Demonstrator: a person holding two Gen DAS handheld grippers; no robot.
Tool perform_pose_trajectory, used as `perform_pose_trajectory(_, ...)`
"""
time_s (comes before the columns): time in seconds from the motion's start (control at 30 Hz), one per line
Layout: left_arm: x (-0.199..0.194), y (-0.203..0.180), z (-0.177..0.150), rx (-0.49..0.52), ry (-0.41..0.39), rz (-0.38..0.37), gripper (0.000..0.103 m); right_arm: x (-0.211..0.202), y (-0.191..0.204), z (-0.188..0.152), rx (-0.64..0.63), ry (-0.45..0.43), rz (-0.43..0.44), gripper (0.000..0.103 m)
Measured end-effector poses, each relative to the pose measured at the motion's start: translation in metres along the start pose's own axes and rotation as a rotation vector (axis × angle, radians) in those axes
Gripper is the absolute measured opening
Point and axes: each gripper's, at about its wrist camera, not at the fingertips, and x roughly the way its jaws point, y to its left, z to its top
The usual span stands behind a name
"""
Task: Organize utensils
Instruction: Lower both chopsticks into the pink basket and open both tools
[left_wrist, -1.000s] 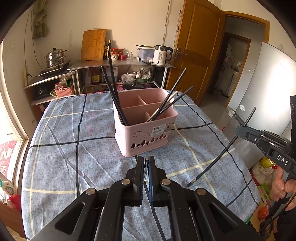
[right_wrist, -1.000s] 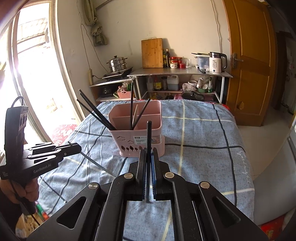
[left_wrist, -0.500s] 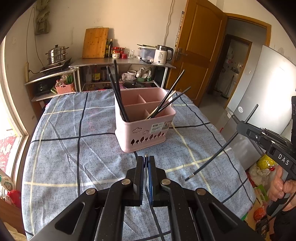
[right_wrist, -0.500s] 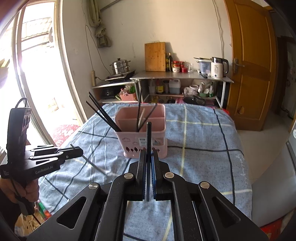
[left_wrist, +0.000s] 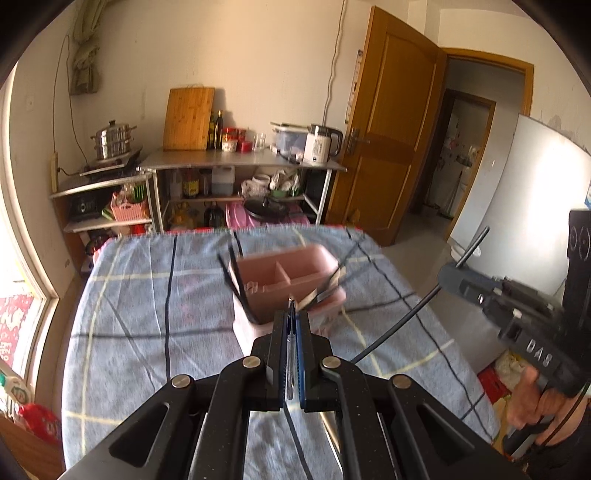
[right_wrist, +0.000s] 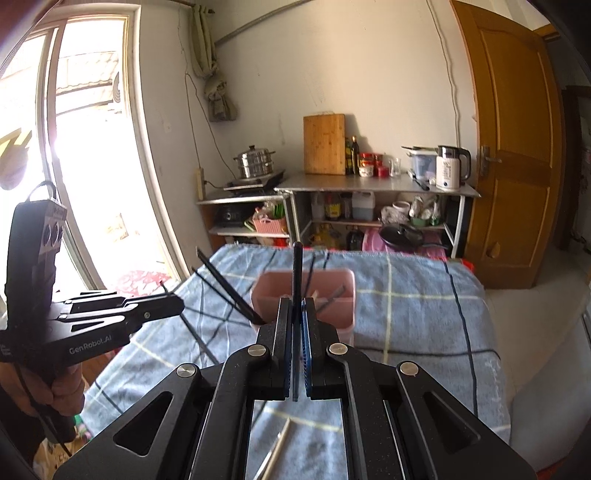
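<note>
A pink divided utensil holder stands mid-table with several black chopsticks leaning in it. My left gripper is shut on a thin black chopstick that trails down below the jaws, just short of the holder. My right gripper is shut on another black chopstick, which stands up in front of the holder. In the left wrist view the right gripper hangs off the table's right side, its chopstick slanting down. In the right wrist view the left gripper is at the left.
The table wears a blue checked cloth. A pale stick-like utensil lies on the cloth under the right gripper. Behind the table stands a metal shelf with a kettle, jars and a cutting board. A wooden door is at the right.
Both grippers have risen with their chopsticks still clamped, so the holder now sits lower and partly behind the fingers in both views.
</note>
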Motion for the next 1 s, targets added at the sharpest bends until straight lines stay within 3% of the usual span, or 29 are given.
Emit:
perform_pose_trajectory(0.47,0.024,0.011,0.072,-0.011,-0.065,0.019,0.004,0.032,0.008,0.052,-0.015,-0.088,0.028,0.005)
perform_pose_trajectory(1.0,0.082,0.027,0.062,0.001,0.031,0.055,0.004,0.077,0.006,0.039,-0.024,-0.01,0.014,0.005)
